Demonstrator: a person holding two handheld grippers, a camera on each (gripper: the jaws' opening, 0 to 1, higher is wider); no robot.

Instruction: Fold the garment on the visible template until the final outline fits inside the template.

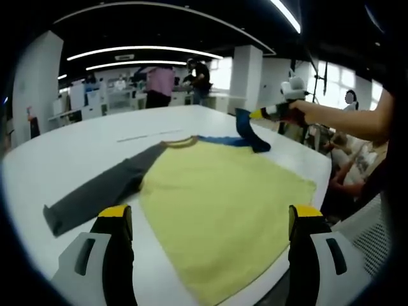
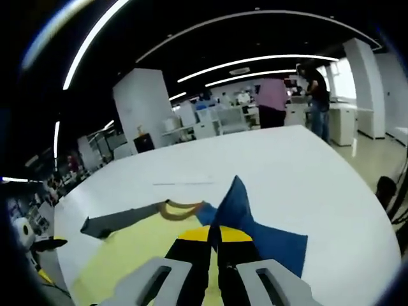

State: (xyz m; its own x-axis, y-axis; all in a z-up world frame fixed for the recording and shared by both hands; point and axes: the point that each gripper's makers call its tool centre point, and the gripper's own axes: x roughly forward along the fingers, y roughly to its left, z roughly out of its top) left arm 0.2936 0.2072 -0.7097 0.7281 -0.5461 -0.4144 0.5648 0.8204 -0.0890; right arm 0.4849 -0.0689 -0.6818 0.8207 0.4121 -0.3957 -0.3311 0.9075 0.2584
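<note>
The garment [image 1: 223,204] has a pale yellow body, one dark grey sleeve [image 1: 95,197], one blue sleeve [image 2: 255,236] and a mustard collar [image 1: 180,142]. It lies on a white table [image 1: 76,153]. Both grippers are grey and black with yellow-tipped jaws.

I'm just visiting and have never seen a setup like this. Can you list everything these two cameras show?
Table: one, white, large, under the garment.
Garment: one, yellow body, spread flat on the table.
Grey sleeve: one, lying flat, stretched out to the side.
Blue sleeve: one, lifted off the table, pinched in the right gripper.
People: several, standing far behind the table.
Left gripper: one, black with yellow tips, jaws apart above the garment's hem.
Right gripper: one, same colours, jaws shut on the blue sleeve.
Arm: one, holding the right gripper.
</note>
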